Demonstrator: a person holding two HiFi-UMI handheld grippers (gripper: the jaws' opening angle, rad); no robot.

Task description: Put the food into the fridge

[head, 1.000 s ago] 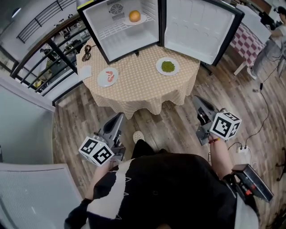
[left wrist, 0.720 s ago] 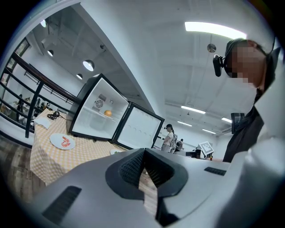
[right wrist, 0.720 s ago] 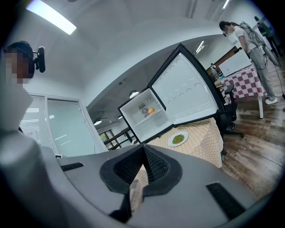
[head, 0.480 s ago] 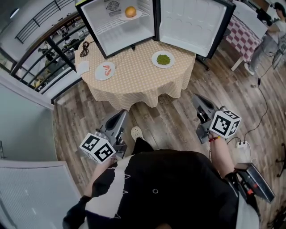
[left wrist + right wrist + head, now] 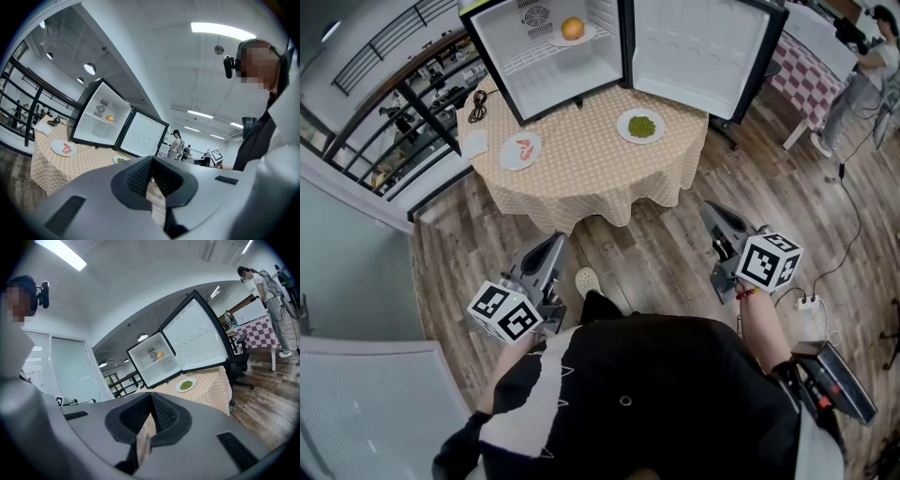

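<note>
The open fridge (image 5: 546,82) stands well ahead of both claws at the far edge of the round table (image 5: 581,173), its door (image 5: 698,52) swung out to the right claw's side. One item is already in: an orange (image 5: 573,29) on the upper shelf. Two are left on the cloth, as I judge it. The shrimp plate (image 5: 520,150) lies ahead of the left claw (image 5: 553,242), and the greens plate (image 5: 641,126) lies ahead of the right claw (image 5: 711,212) and a little inboard. So the task looks about a third done, with neither plate approached yet.

Both claws hang low by the person's hips, well short of the table. Each has its jaws pressed together at the tips with nothing pinched.

The head view alone shows how far the claws stand from the table. The gripper views alone show the jaw tips meeting. The left gripper view takes in both plates, while the right gripper view shows only the greens. It also shows a bystander (image 5: 269,291) near a chequered table off to that claw's right.
</note>
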